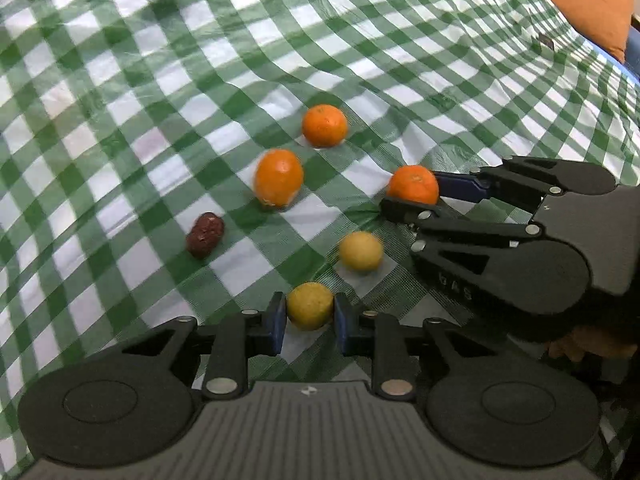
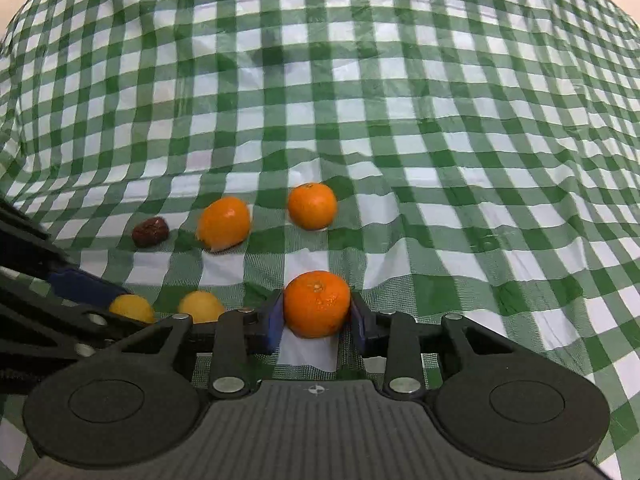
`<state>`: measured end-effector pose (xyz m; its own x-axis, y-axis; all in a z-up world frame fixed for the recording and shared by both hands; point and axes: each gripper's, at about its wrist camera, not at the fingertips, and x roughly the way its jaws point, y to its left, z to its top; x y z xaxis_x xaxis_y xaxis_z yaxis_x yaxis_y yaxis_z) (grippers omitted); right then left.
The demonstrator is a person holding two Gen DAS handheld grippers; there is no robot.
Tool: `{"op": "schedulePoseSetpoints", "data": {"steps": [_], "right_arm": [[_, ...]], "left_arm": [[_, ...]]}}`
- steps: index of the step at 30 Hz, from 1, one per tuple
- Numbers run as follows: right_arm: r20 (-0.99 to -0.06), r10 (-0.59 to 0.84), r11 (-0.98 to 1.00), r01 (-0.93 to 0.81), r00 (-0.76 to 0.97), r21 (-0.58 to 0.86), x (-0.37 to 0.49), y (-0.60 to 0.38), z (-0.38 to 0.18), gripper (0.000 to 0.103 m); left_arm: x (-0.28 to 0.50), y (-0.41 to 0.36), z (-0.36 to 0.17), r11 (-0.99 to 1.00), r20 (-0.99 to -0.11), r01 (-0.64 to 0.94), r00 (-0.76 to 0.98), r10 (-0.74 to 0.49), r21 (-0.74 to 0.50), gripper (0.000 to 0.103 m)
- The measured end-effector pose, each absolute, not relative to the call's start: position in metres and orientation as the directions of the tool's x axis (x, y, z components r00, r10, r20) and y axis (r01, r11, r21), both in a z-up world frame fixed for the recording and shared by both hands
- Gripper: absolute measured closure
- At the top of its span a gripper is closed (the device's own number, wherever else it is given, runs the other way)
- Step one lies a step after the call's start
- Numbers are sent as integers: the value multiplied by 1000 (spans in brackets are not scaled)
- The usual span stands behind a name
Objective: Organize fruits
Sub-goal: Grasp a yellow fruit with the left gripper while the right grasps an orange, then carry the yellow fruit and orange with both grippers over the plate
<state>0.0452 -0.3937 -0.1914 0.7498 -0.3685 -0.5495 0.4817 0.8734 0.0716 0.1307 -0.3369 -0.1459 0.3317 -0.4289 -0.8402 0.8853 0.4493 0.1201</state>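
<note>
My left gripper (image 1: 310,316) is shut on a yellow fruit (image 1: 310,306) low over the green checked cloth. My right gripper (image 2: 316,312) is shut on an orange mandarin (image 2: 316,304); it also shows in the left wrist view (image 1: 414,185), held by the right gripper (image 1: 416,196). Loose on the cloth lie a second yellow fruit (image 1: 361,251), two more oranges (image 1: 279,177) (image 1: 324,125) and a dark red date (image 1: 205,234). In the right wrist view the left gripper's blue pad (image 2: 86,286) touches its yellow fruit (image 2: 132,307), beside the loose yellow one (image 2: 201,306).
The green and white checked tablecloth (image 2: 400,120) covers the whole table and is wrinkled behind the fruits. An orange cushion (image 1: 584,0) sits beyond the table's far right edge in the left wrist view.
</note>
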Motion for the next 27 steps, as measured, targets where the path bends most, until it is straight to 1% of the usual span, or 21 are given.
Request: {"op": "schedulePoseSetpoints", "data": {"steps": [6, 11, 15, 20, 27], "right_arm": [[-516, -481, 818, 575, 709, 29, 24, -399, -169, 68], [-486, -516, 806, 591, 706, 3, -8, -386, -129, 68], [-488, -461, 850, 527, 741, -2, -44, -354, -102, 68], [-528, -324, 906, 418, 785, 66, -85, -303, -74, 68], [-546, -147, 958, 256, 825, 129, -116, -222, -45, 68]], "left_arm": [[124, -287, -104, 566, -818, 814, 411, -401, 132, 76], [101, -231, -65, 664, -814, 733, 472, -340, 147, 76], [74, -187, -41, 724, -815, 676, 494, -303, 140, 76], [38, -130, -20, 781, -818, 612, 509, -267, 126, 76], [-2, -59, -9, 838, -828, 537, 509, -236, 91, 76]]}}
